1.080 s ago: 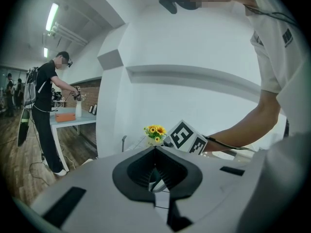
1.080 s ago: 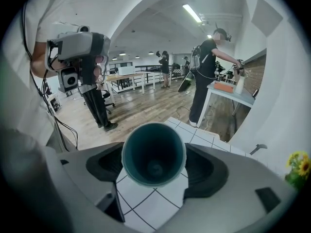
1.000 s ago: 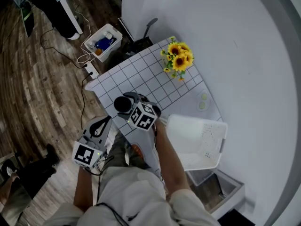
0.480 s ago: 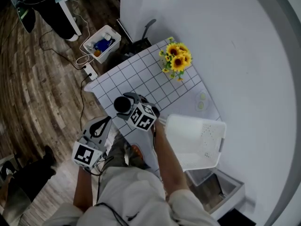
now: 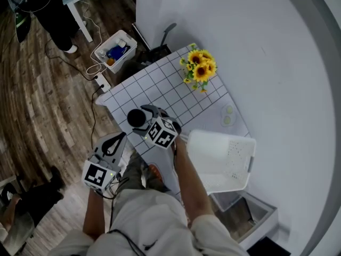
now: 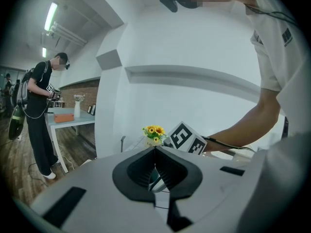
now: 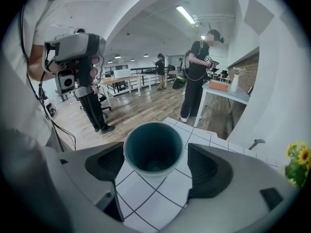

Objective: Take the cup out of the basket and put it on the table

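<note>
In the head view, the cup point(image 5: 137, 118) is seen upright on the gridded table point(image 5: 160, 87), near its 7 o'clock edge. It is well apart from the white basket point(image 5: 234, 159), which lies at 4 o'clock from it and is shown by this view alone. The right gripper point(image 5: 141, 117) is brought over the cup from 4 o'clock. Its jaws are covered by its own body and cube point(image 5: 161, 132), so their spacing is not shown here. The left gripper point(image 5: 114, 142) is held off the table, at 7 o'clock from the cup. Sunflowers point(image 5: 199, 68) are placed at the table's 1 o'clock end, and a box point(image 5: 114, 49) is set on the floor at 11 o'clock.

In the left gripper view, the jaws are seen clenched together with nothing gripped. The cup is masked by them; only a teal sliver is glimpsed through the slit, too small to be identified. The sunflowers are framed just above the tips at 12 o'clock, with the cube and the person's arm point(image 6: 243, 130) at 2 o'clock. A bystander point(image 6: 41, 106) is shown at 9 o'clock.

In the right gripper view, the cup's teal inside is revealed, which is merely dark from above. The cup is stood on the grid between the jaws, which are released and have just been opening further. At 3 o'clock a strip of table is seen between pad and cup. At 9 o'clock the pad's edge meets the cup's outline, and contact cannot be judged. The left gripper is seen at 10 o'clock. The sunflowers are cut off at the 4 o'clock edge.
</note>
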{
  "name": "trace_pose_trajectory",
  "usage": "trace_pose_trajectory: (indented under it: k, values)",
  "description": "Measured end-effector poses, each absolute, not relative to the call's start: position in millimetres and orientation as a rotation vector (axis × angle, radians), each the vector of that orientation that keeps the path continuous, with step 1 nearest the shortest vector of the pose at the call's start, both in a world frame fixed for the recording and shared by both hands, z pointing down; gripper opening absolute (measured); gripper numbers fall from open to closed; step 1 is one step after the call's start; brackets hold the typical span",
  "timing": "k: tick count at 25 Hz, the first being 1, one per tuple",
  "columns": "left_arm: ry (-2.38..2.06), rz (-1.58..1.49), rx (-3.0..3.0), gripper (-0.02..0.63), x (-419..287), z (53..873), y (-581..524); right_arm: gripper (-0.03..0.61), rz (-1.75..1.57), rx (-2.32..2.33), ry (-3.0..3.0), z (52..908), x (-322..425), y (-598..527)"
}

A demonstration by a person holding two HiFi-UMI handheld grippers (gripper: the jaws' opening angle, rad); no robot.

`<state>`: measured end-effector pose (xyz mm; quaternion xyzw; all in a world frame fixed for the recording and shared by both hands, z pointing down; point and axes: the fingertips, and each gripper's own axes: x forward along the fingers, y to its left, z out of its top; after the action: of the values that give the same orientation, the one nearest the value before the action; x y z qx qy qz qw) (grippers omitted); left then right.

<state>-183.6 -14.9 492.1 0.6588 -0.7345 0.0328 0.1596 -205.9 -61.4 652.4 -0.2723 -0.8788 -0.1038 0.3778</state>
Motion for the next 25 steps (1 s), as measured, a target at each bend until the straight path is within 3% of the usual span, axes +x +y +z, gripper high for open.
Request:
trace_pose_trajectory:
  k: [12,25]
  values:
    - [-2.099,0.099,1.890,0.009,-182,488,-16,0.390,-0.247,-0.657,-2.293,625,-200,-63]
    - [-2.120,0.117,1.909,0.009,-183,475,-8,0.387,-0.211,-0.579,-2.625,510,-203,-53]
